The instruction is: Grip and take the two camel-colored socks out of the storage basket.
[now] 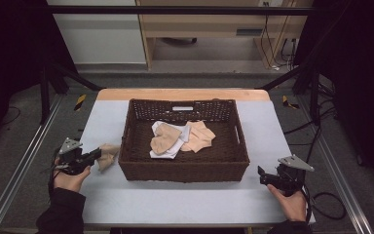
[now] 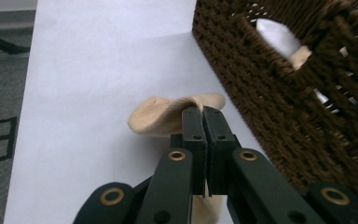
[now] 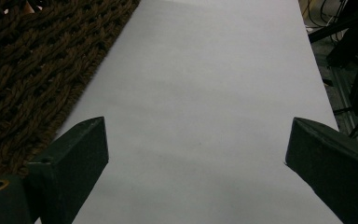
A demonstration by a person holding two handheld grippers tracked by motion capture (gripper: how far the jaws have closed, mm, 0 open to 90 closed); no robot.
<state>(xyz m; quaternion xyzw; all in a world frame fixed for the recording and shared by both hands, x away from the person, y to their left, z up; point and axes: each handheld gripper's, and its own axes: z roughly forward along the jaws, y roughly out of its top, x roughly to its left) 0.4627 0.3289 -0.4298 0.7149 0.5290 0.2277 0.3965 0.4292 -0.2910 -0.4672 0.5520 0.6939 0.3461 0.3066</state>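
My left gripper [image 1: 97,154] is shut on a beige sock [image 1: 108,155] just left of the brown wicker basket [image 1: 182,170]. In the left gripper view its tips [image 2: 202,112] pinch the sock's [image 2: 161,116] edge, and the cloth droops onto the white table beside the basket wall [image 2: 279,107]. Inside the basket lie two more beige socks [image 1: 166,139] [image 1: 199,137] and a white cloth [image 1: 171,148]. My right gripper [image 1: 261,175] stands open over bare table right of the basket, with nothing between its wide-spread jaws [image 3: 196,154].
The white table [image 1: 185,202] has bare room in front of the basket and on both sides. Its edges border metal rails and a grey floor. Cables lie on the floor at the right. The basket wall [image 3: 42,65] is close to my right gripper's left side.
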